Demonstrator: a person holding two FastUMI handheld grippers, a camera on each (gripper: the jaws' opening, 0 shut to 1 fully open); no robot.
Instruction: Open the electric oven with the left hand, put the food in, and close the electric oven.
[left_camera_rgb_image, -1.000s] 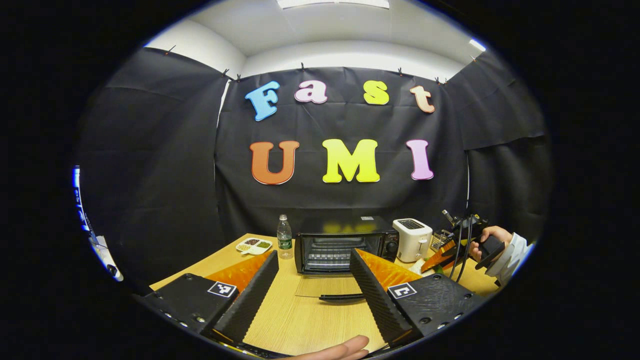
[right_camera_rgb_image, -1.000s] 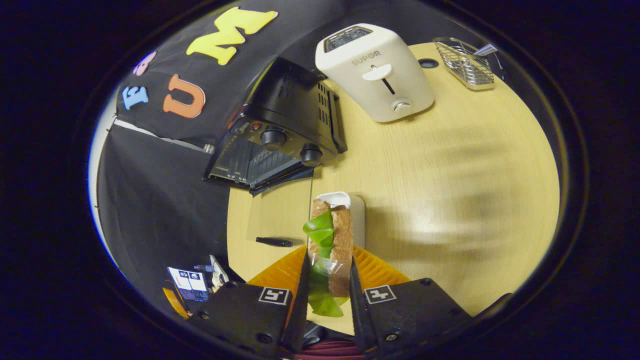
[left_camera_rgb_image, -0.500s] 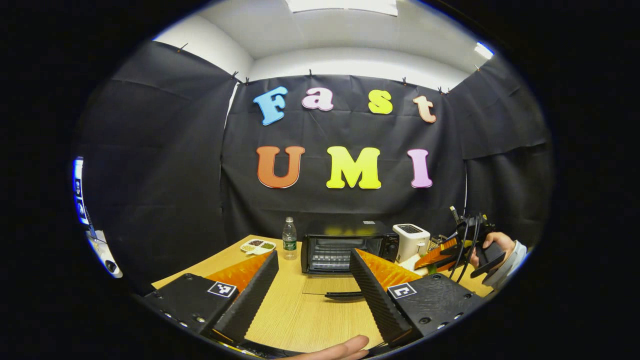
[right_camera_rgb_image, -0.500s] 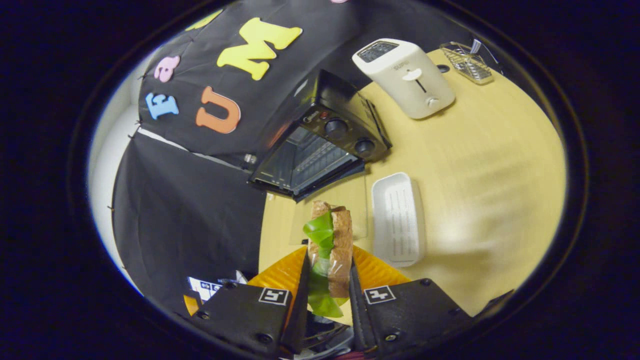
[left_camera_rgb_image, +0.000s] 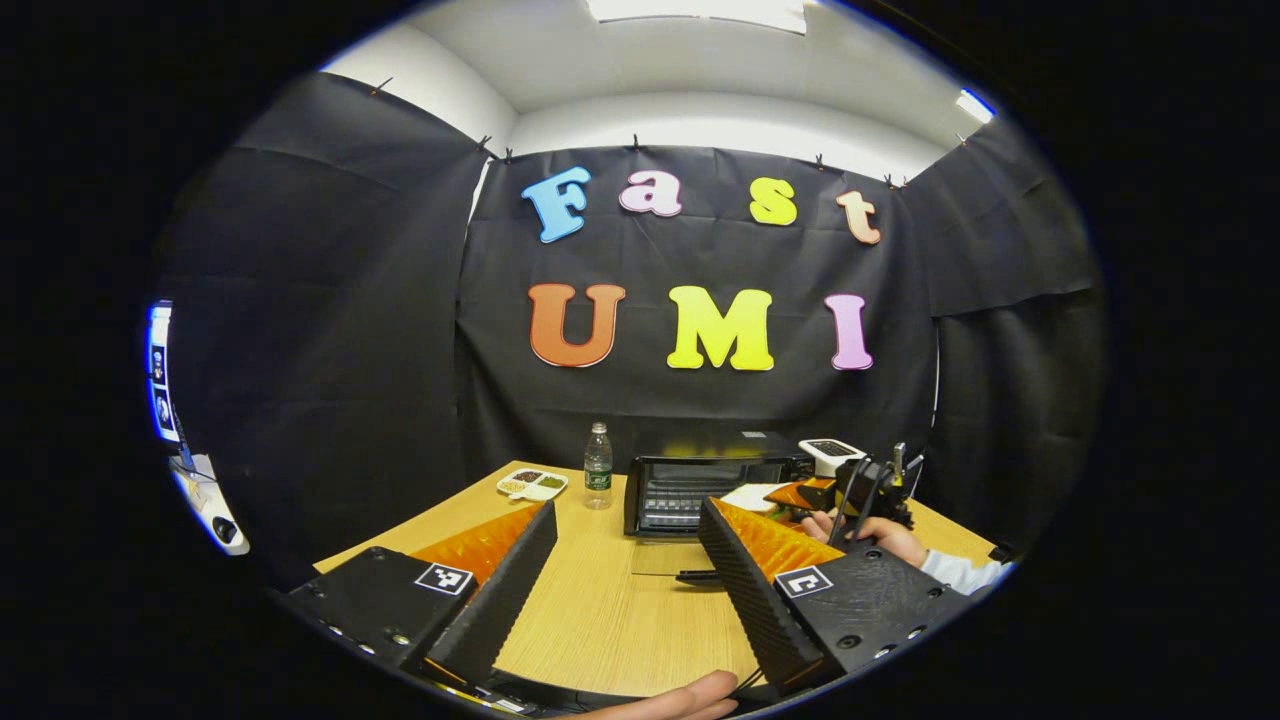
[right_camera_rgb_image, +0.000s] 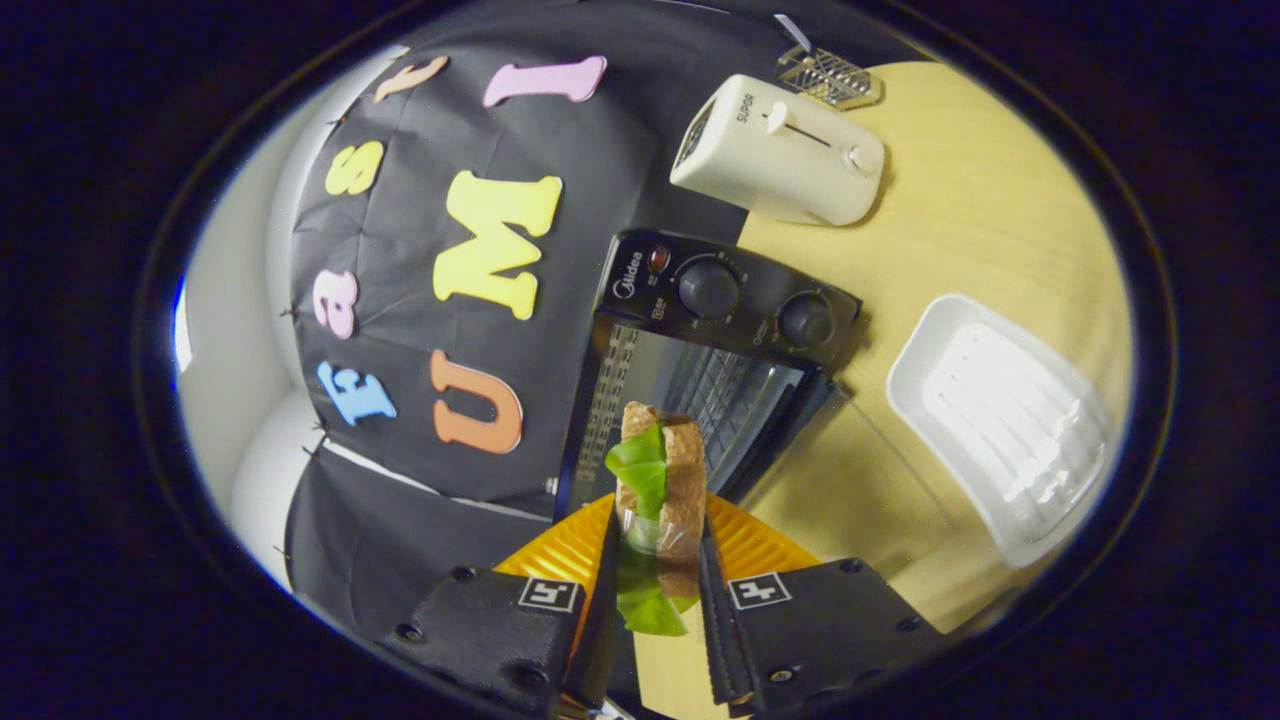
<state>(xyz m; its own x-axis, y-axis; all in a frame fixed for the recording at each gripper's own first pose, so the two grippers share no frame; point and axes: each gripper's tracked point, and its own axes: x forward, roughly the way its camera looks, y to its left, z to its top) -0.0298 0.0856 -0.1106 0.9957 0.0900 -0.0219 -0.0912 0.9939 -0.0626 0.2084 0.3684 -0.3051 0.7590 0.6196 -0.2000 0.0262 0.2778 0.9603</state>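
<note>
Between the fingers of the right gripper (right_camera_rgb_image: 655, 575), the sandwich (right_camera_rgb_image: 660, 490) stood pinched on edge, lettuce on its left face, its long axis pointing to twelve o'clock, straight at the open mouth of the electric oven (right_camera_rgb_image: 700, 380). The oven's glass door (right_camera_rgb_image: 850, 480) lay folded down flat at about three o'clock of the sandwich, with the empty white tray (right_camera_rgb_image: 1000, 420) beyond it. By my judgement, the right gripper was far nearer the cavity; the left gripper (left_camera_rgb_image: 625, 580), jaws wide and empty, hung well back over the table (left_camera_rgb_image: 600, 620).
</note>
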